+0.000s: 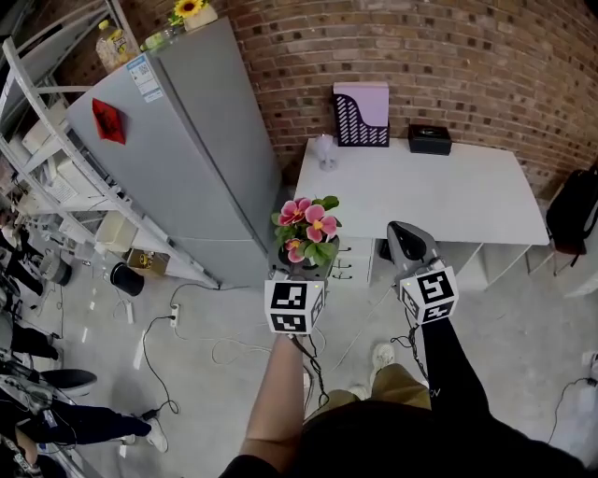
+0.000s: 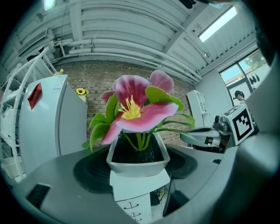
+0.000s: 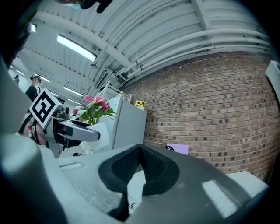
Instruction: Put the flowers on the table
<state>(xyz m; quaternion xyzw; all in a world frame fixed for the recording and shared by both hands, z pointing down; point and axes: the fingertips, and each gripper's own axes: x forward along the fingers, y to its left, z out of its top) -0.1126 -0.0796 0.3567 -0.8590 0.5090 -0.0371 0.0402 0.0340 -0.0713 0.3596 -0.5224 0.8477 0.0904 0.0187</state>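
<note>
Pink flowers (image 1: 308, 224) with green leaves stand in a small white pot (image 2: 138, 161). My left gripper (image 1: 305, 269) is shut on that pot and holds it upright in the air, in front of the white table (image 1: 439, 191) and off its left front corner. In the left gripper view the pot sits between the two dark pads (image 2: 89, 173), with the blooms (image 2: 135, 109) rising above. To the right of the pot, my right gripper (image 1: 405, 233) is shut with nothing in it; its pads (image 3: 127, 164) meet. It hangs before the table's front edge.
A tall grey fridge (image 1: 187, 140) stands left of the table, a sunflower (image 1: 188, 8) on top. On the table's far side are a purple file holder (image 1: 362, 114), a black box (image 1: 429, 138) and a small glass (image 1: 324, 151). Drawers (image 1: 350, 261) sit under it. Cables (image 1: 224, 350) cross the floor.
</note>
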